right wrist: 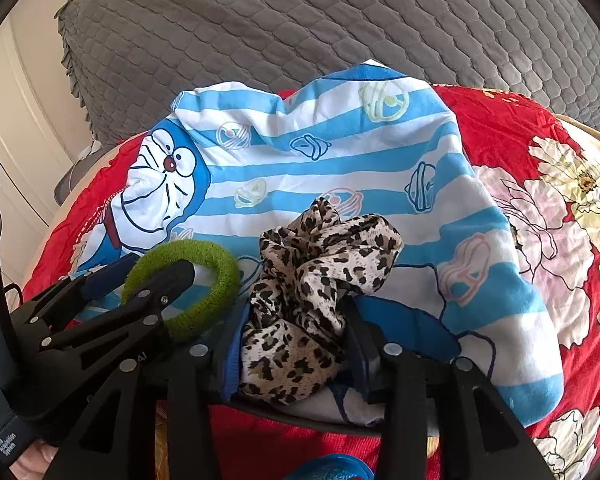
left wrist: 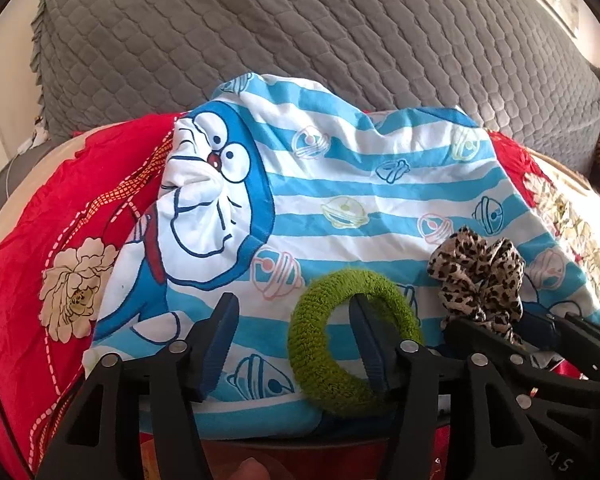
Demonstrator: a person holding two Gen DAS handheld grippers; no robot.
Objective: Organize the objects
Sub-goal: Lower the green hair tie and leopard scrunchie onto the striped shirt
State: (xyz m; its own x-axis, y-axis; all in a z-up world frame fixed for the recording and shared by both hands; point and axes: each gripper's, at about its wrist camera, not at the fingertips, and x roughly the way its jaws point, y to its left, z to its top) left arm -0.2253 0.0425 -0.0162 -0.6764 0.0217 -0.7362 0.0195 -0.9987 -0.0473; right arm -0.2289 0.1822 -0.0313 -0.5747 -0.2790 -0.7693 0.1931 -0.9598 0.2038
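Two hair ties lie on one blue-and-white striped cartoon cloth (left wrist: 340,184), spread over one red flowered sheet (left wrist: 24,264) on the bed, near its front edge. One green terry hair tie (left wrist: 312,344) lies flat; the left tongs (left wrist: 294,308) stand apart, one finger poking through its ring, the other out on the cloth, pressing nothing. One leopard-print scrunchie (right wrist: 320,280) lies just beside it toward the right edge; the right tongs (right wrist: 296,320) straddle it, partly open, fabric bulging between the fingers, and whether the pads press on it I cannot tell. One grey quilted cover (left wrist: 300,28) lies behind.
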